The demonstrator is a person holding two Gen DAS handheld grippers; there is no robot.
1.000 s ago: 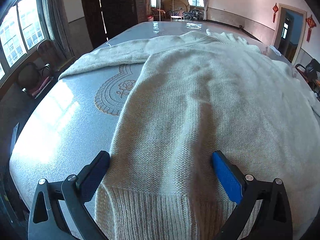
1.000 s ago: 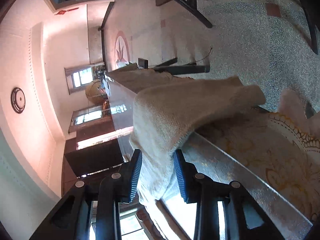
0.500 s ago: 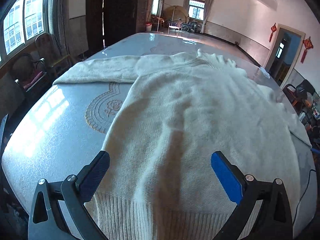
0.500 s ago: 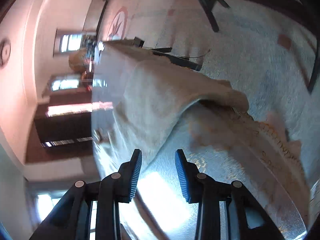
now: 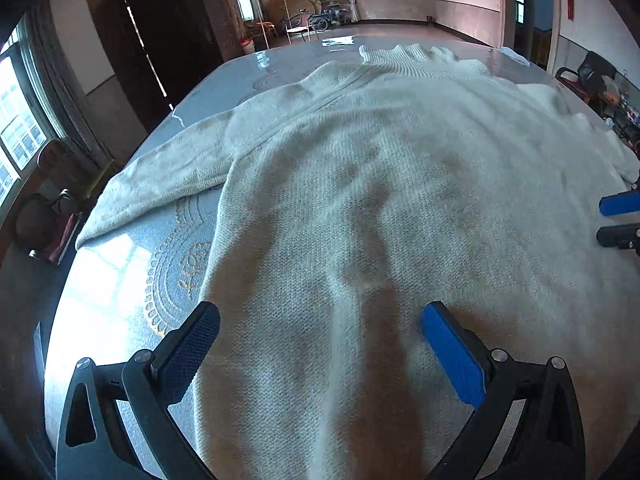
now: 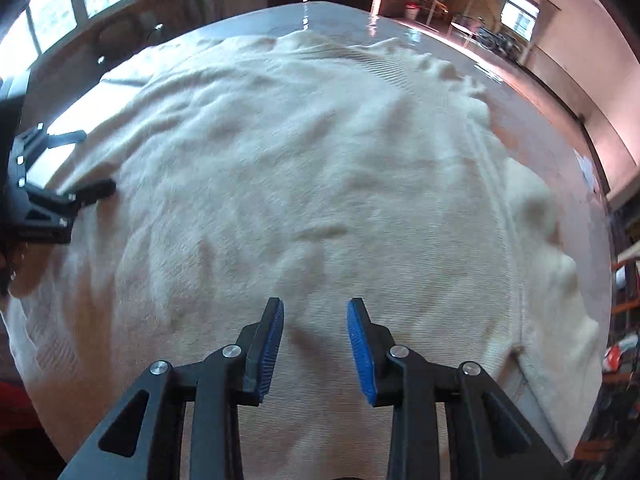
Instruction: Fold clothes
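A cream knit sweater (image 5: 380, 200) lies spread flat on a glossy grey table (image 5: 132, 264), collar at the far end, left sleeve (image 5: 168, 176) stretched out to the left. My left gripper (image 5: 320, 344) is wide open and empty above the sweater's lower body. My right gripper (image 6: 316, 340) is open and empty, hovering over the sweater (image 6: 304, 168) near its right side seam (image 6: 516, 288). The right gripper's fingers (image 5: 620, 204) show at the right edge of the left wrist view. The left gripper (image 6: 60, 200) shows at the left edge of the right wrist view.
The table has a gold embroidered pattern (image 5: 176, 268) left of the sweater. Chairs (image 5: 44, 220) stand by the windows on the left. A dark wardrobe (image 5: 160, 40) stands at the far left. A chair (image 5: 588, 76) and clutter sit beyond the table's right edge.
The right gripper has swung from a sideways view of the sweater's edge to pointing down over the sweater body, empty. The left gripper has moved forward over the sweater, still wide open.
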